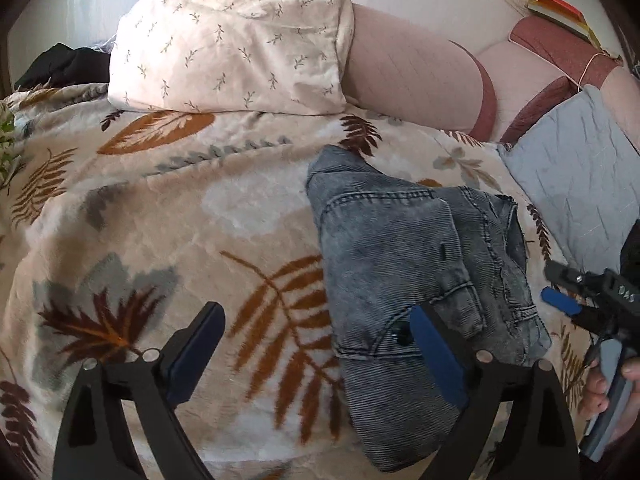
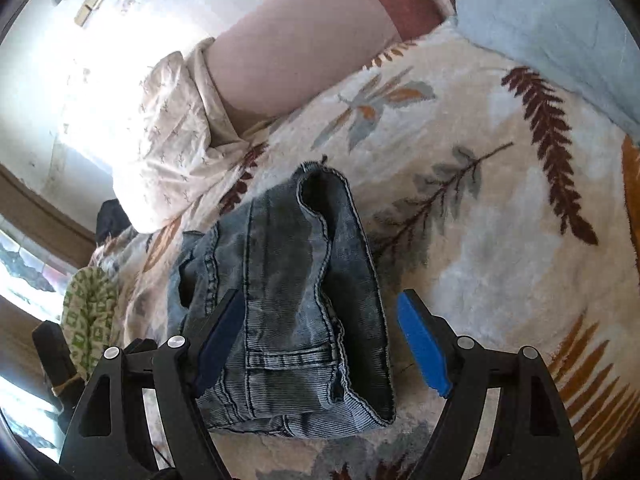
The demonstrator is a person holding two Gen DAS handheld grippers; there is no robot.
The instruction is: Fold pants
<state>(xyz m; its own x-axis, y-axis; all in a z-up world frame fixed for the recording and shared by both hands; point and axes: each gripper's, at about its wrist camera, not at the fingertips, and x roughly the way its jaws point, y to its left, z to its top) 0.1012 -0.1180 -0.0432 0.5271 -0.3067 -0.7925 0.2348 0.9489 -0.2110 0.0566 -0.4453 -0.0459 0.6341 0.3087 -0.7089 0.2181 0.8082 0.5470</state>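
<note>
Two grippers hang open over a leaf-print blanket (image 1: 160,208) where the folded grey pants (image 1: 408,264) lie. The left gripper (image 1: 316,344) has its jaws spread wide with nothing between them; one finger overlaps the bundle's near edge. Only this view shows the right gripper (image 1: 556,286) from outside and the hand (image 1: 608,384) on its grip. The right wrist view shows its jaws spread either side of the pants' near end, whether touching cannot be told.

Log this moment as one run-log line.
task: fold pants | pants: folded bundle on blanket | left gripper: open, empty | right gripper: open, straddling pants, no grip
</note>
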